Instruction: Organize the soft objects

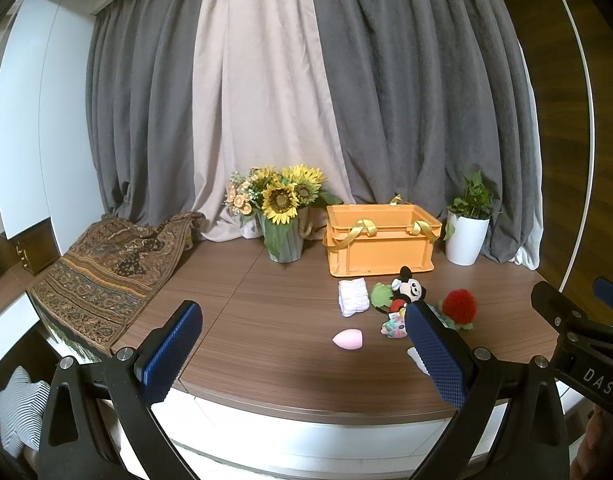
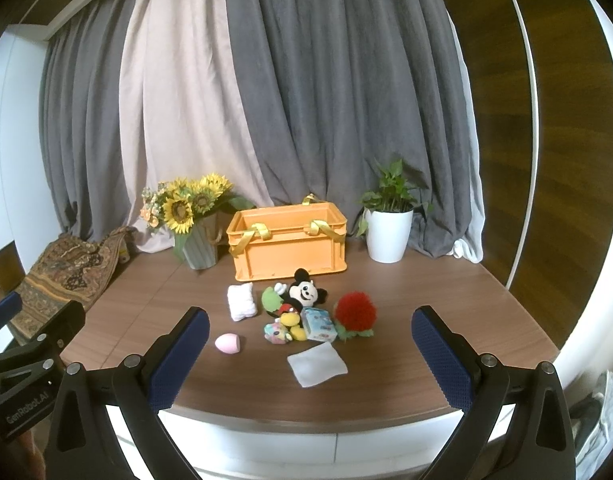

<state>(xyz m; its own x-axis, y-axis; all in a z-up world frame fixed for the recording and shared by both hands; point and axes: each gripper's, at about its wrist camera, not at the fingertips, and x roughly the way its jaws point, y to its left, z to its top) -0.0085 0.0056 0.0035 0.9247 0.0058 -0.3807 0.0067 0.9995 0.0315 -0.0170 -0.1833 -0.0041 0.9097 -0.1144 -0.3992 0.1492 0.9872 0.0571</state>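
Soft objects lie on the wooden table in front of an orange crate (image 2: 288, 242) (image 1: 380, 240): a Mickey plush (image 2: 304, 292) (image 1: 408, 290), a rolled white cloth (image 2: 241, 302) (image 1: 352, 297), a red pompom toy (image 2: 355, 312) (image 1: 460, 304), a pink sponge egg (image 2: 226, 343) (image 1: 348, 338), a small pastel plush (image 2: 276, 332) (image 1: 392, 328), a tissue pack (image 2: 318, 324) and a flat white cloth (image 2: 317, 364). My left gripper (image 1: 302, 344) and right gripper (image 2: 310, 350) are both open and empty, held near the table's front edge.
A sunflower vase (image 2: 194, 220) (image 1: 280, 216) stands left of the crate, a white potted plant (image 2: 388, 224) (image 1: 468, 228) right of it. A patterned cloth (image 1: 102, 276) drapes the table's left edge. Curtains hang behind.
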